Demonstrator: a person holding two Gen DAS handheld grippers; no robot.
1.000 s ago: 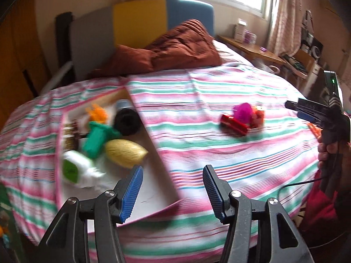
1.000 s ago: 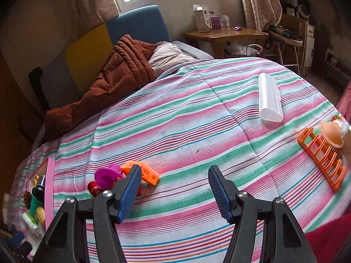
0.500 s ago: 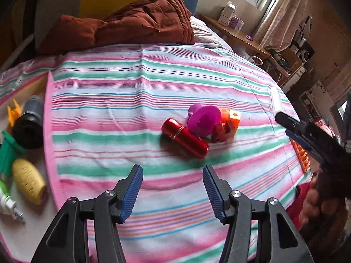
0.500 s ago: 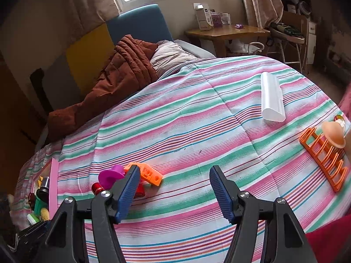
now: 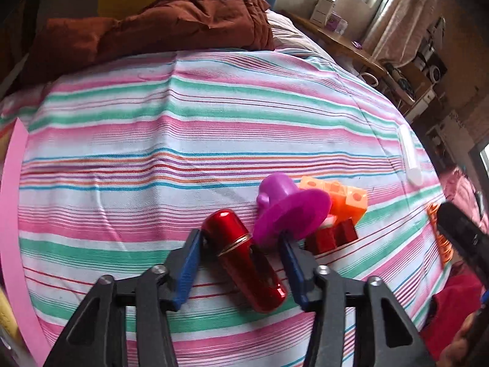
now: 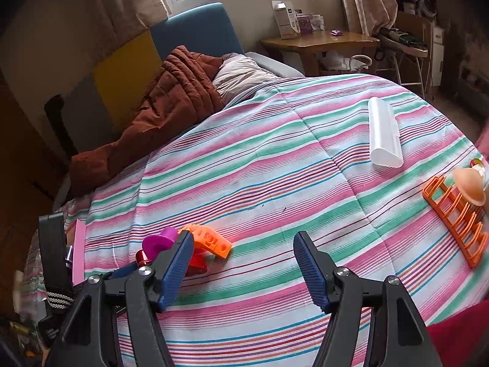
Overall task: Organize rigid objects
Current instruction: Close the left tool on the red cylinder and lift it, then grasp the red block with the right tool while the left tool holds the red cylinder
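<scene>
Now, at lower centre, the left gripper point(image 5: 241, 241) is closing around a red metal cylinder point(image 5: 244, 257), not yet clamped; next, squeeze and lift. The right gripper point(image 6: 243, 252) hovers open, empty.

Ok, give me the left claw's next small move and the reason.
Probably finish closing, then lift. The left claw is closing around the red tube, which lies on the bedspread beside the purple piece; its pads look not yet tight.
</scene>
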